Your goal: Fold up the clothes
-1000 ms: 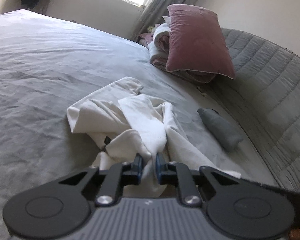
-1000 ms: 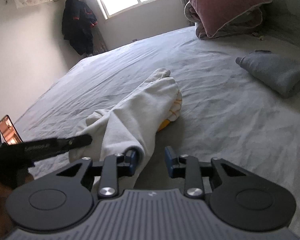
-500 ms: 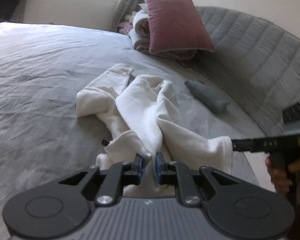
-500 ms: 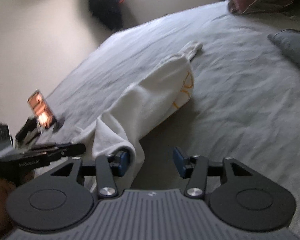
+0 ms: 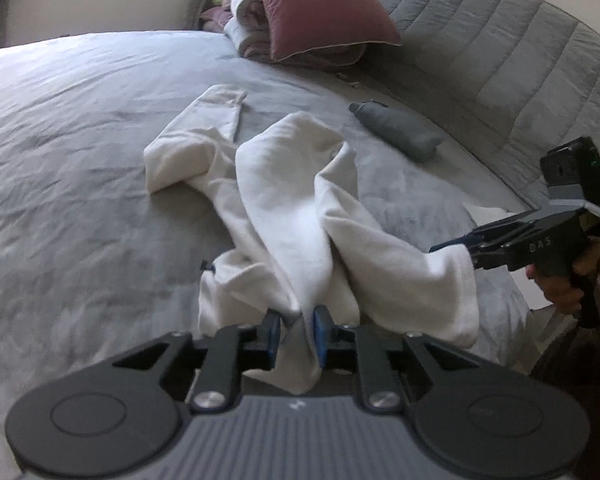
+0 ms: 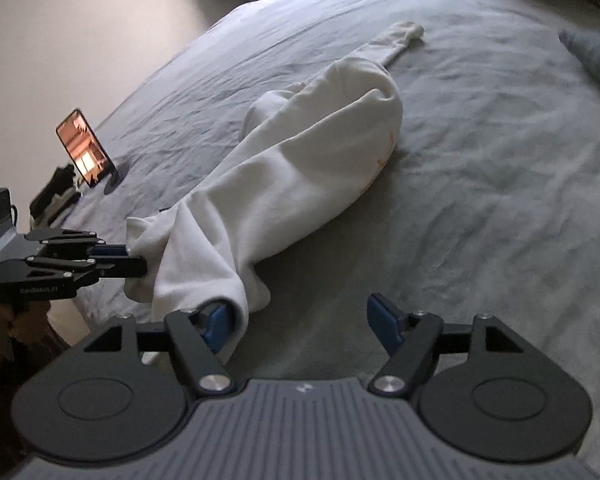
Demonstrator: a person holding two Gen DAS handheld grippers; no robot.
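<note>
Bed [image 5: 60, 152]: grey sheet, bare around the garment.
Pillow [image 5: 320, 4]: maroon, far end, leaning on folded bedding.
Grey roll [image 5: 400, 132]: far right, apart from the garment.
Phone [image 6: 86, 148]: propped upright, left edge of the bed.
Garment [image 5: 292, 208]: white, crumpled mid-bed; long axis runs from the near edge to the far end, sleeve tip farthest.
Left gripper [image 5: 296, 334]: jaws opening, near hem between them.
Right gripper [image 6: 300, 320]: jaws spreading wide; cloth touches only its left pad.

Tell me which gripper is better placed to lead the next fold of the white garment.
Left. The left gripper has white garment between its opening jaws; the right gripper jaws are opening too, empty.
</note>
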